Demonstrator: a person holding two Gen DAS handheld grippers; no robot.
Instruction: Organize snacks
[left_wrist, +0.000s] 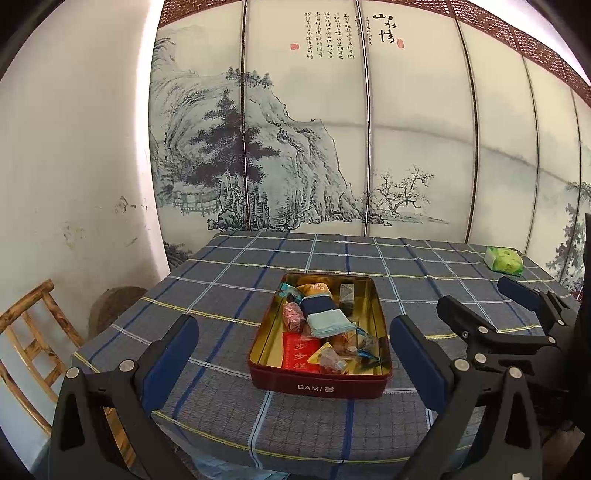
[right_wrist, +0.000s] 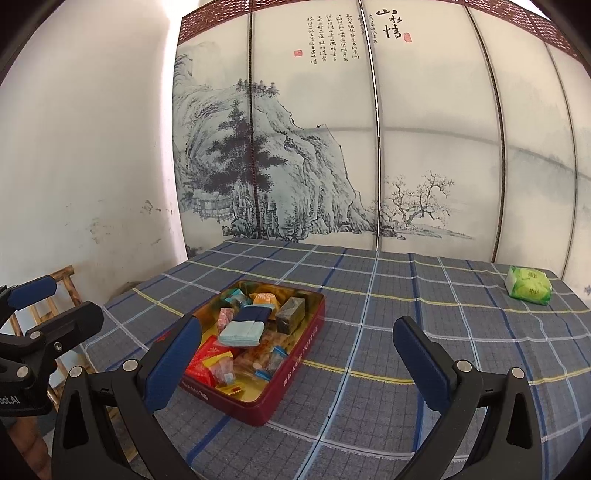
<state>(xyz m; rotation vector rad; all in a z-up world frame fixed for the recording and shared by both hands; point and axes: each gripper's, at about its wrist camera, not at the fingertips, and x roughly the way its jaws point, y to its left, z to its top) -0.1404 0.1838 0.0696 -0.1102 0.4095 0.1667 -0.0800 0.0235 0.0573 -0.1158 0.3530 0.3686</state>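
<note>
A dark red tin (left_wrist: 317, 386) marked BAMI, gold inside, sits open on the checked tablecloth. It holds several wrapped snacks: a red packet (left_wrist: 299, 354), a light blue packet (left_wrist: 327, 321), a dark block (left_wrist: 347, 295) and an orange packet (left_wrist: 317, 290). A green packet (left_wrist: 504, 260) lies alone at the table's far right corner. My left gripper (left_wrist: 295, 363) is open just short of the tin, holding nothing. My right gripper (right_wrist: 297, 363) is open too, to the right of the tin (right_wrist: 295, 365), well short of the green packet (right_wrist: 529, 285).
A painted landscape screen (left_wrist: 332, 147) stands right behind the table. A white wall and a bamboo chair (left_wrist: 33, 325) are on the left. The grey checked tablecloth (right_wrist: 406, 314) lies bare between the tin and the green packet.
</note>
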